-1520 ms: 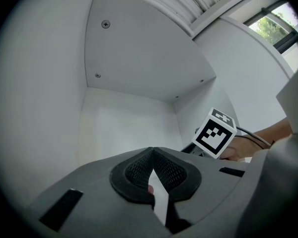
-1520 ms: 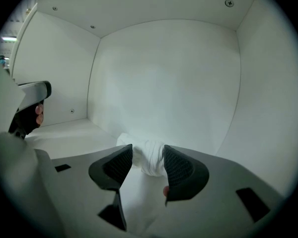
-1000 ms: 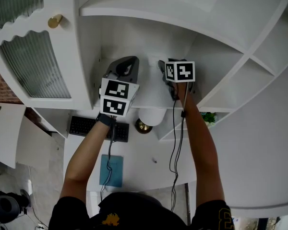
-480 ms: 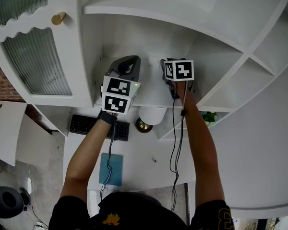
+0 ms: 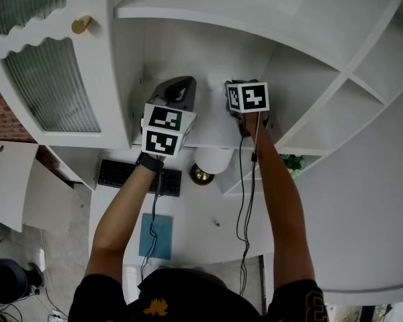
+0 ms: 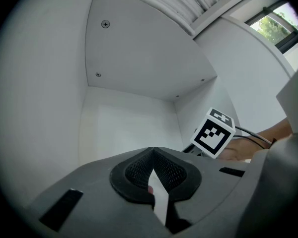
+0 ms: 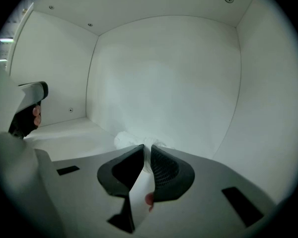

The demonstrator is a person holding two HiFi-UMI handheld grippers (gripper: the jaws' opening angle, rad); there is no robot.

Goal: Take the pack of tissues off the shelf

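The pack of tissues (image 7: 125,140) shows as a crumpled white lump on the shelf floor (image 7: 69,133), near the back wall. My right gripper (image 7: 147,148) reaches to it. Its jaws have just been closing, and the white pack is pinched between the pads. From above, the right gripper (image 5: 230,99) is deep in the white shelf compartment and hides the pack. My left gripper (image 5: 178,87) sits beside it on the left, inside the same compartment. In the left gripper view the left gripper (image 6: 152,150) is shut on nothing, with the right gripper's marker cube (image 6: 213,133) to its right.
A shelf board (image 5: 208,12) roofs the compartment, and a glass cabinet door (image 5: 50,89) with a brass knob (image 5: 80,25) stands to the left. Below on the desk are a keyboard (image 5: 131,178), a white lamp shade (image 5: 212,159), a teal notebook (image 5: 156,237) and a small plant (image 5: 293,164).
Both grippers stay where they were in the compartment. Only the head view shifts slightly.
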